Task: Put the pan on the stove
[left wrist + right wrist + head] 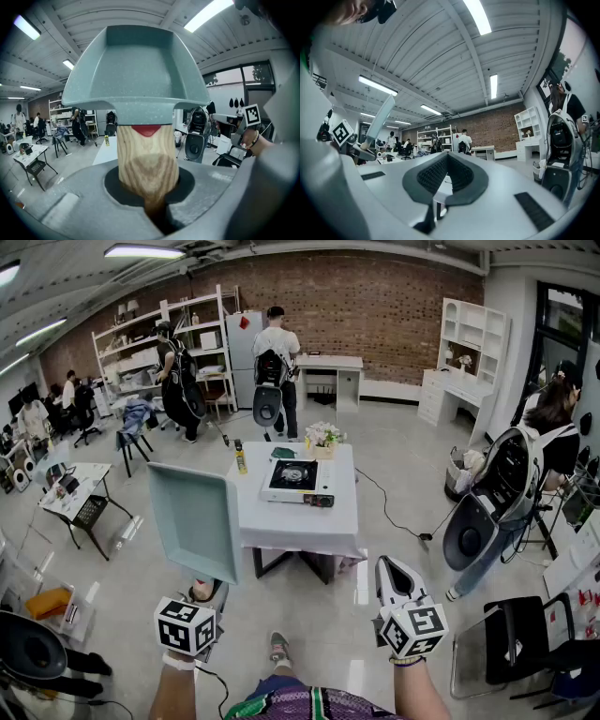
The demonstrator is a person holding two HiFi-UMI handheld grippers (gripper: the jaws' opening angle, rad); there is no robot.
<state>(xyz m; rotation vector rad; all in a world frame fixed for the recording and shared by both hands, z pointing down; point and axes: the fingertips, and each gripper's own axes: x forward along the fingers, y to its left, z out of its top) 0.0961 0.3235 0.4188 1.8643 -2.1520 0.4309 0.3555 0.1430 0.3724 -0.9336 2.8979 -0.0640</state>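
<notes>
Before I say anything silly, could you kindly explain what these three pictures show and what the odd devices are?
No robot here: a person holds a two-jaw gripper in each hand. The wide picture comes from a camera on the person's head; the other two come from cameras riding on the grippers, looking along their jaws. The left gripper is clamped on the wooden handle of a teal square pan, held in the air. The right gripper is shut and empty. Ahead, a white table carries a portable stove, flowers and a yellow bottle.
</notes>
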